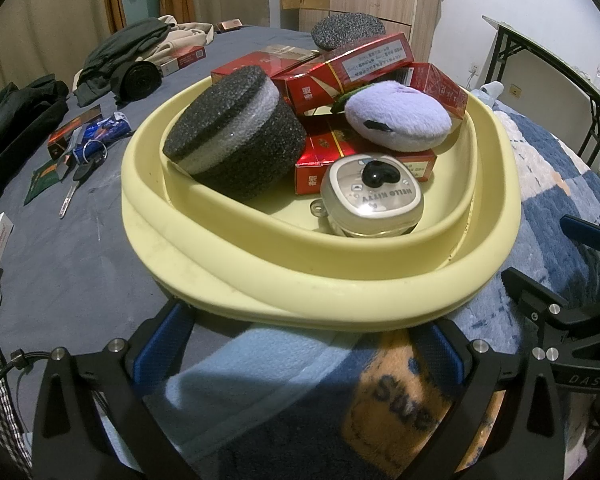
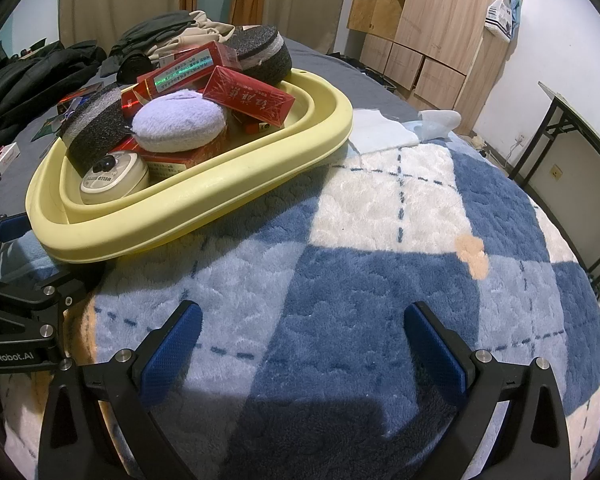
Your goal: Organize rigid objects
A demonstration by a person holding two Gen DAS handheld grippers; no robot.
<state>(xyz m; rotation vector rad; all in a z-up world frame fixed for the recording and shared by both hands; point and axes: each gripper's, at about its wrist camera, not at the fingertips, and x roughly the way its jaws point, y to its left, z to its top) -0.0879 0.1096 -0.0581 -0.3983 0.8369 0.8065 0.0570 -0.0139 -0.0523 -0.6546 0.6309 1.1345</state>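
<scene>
Holding a full load: yellow basin (image 1: 380,292), shallow, thick rolled rim, resting on a plaid fleece blanket (image 2: 380,240) at the edge of a grey bed sheet (image 1: 80,248). Judged light but awkward when full; rim looks rubbery and may flex, so best taken on the thick near rim rather than the thin inner wall. Contents piled loosely and likely to shift if tilted. Packed inside: black foam cylinder with a white band (image 1: 236,136), stiff-looking yet probably light and slightly compressible, leaning on the left wall; second foam cylinder (image 2: 260,54) at the far end; red cartons (image 1: 352,76), rigid, smooth-faced and probably slippery, stacked crosswise; lilac plush puff (image 1: 398,118), soft, lying on top of the cartons; small round container with a metallic lid (image 1: 374,204) and a black knob, hard and possibly fragile, sitting at the near wall. Left outside on the sheet: keys (image 1: 80,176), a few small packets (image 1: 72,130), dark clothing (image 1: 120,64) farther back. Left gripper (image 1: 300,344) spread wide and empty, fingers just short of the near rim, not closed on it. Right gripper (image 2: 300,344) likewise spread and empty, hovering over bare blanket, well apart from the basin.
</scene>
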